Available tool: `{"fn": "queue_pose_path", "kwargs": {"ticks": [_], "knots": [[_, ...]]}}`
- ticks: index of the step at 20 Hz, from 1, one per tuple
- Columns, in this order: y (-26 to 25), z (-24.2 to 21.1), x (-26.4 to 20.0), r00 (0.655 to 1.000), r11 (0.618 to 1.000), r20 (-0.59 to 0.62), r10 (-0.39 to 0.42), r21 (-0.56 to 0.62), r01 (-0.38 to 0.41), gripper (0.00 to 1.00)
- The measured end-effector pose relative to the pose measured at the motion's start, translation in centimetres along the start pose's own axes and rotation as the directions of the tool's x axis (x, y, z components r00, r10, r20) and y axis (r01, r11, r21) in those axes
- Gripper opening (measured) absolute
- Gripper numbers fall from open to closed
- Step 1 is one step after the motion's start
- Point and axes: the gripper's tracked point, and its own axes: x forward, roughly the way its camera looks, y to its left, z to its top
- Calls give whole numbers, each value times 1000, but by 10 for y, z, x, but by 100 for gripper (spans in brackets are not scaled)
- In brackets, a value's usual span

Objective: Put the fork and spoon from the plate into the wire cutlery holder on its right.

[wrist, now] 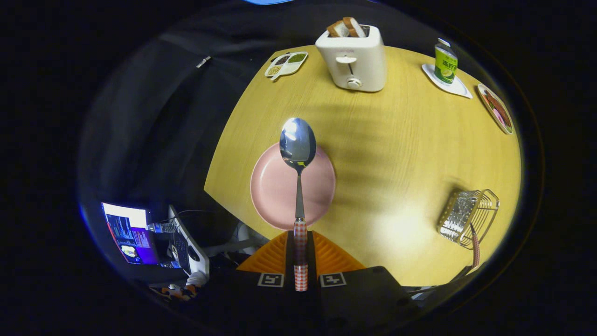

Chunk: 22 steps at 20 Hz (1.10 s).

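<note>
Claw: your claw (300, 254) is closed on the spoon's checkered handle, one finger pressing each side of it
Spoon: the spoon (298, 154) runs straight ahead of the fingers toward 12 o'clock, lifted off the plate, its shiny bowl over the plate's far rim with the hollow facing you
Plate: the pink plate (275, 191) sits on the counter just beyond your fingertips, under the spoon's shaft; nothing else lies on it
Cutlery holder: the wire cutlery holder (468, 217) stands on the counter at about 3 to 4 o'clock from the plate, well apart from it
Fork: a checkered handle (475, 249) sticks out of the holder on its near side; you cannot see the tines, so you can't confirm it is the fork
Counter: the yellow wooden counter (396, 154) carries everything
Toaster: a white toaster (353, 58) with two bread slices sticking up stands at 12 o'clock from the plate, near the far edge
Snack tray: a small divided tray (286, 64) lies at 11 o'clock, beside the toaster
Carton: a green drink carton (445, 60) stands on a white coaster at 1 o'clock
Dish: a patterned dish (496, 109) lies at 2 o'clock, by the counter's edge
Laptop: a lit laptop (133, 233) sits off the counter at 8 o'clock
</note>
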Motion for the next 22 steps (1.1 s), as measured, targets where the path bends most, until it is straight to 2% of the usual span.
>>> {"fn": "queue_pose_path", "kwargs": {"ticks": [3, 6, 9, 11, 15, 22], "knots": [[-34, -7, -43, 1000, 999, 0, -15, 30, 15, 13], [-80, -17, -78, 997, 996, -27, -76, 43, 77, 13], [-127, -37, -108, 982, 988, -122, -142, 47, 149, 13], [-154, -53, -123, 960, 982, -218, -176, 32, 187, 13], [-204, -73, -143, 876, 964, -411, -252, -23, 266, 13], [-231, -68, -135, 697, 953, -674, -244, -34, 301, 13]]}}
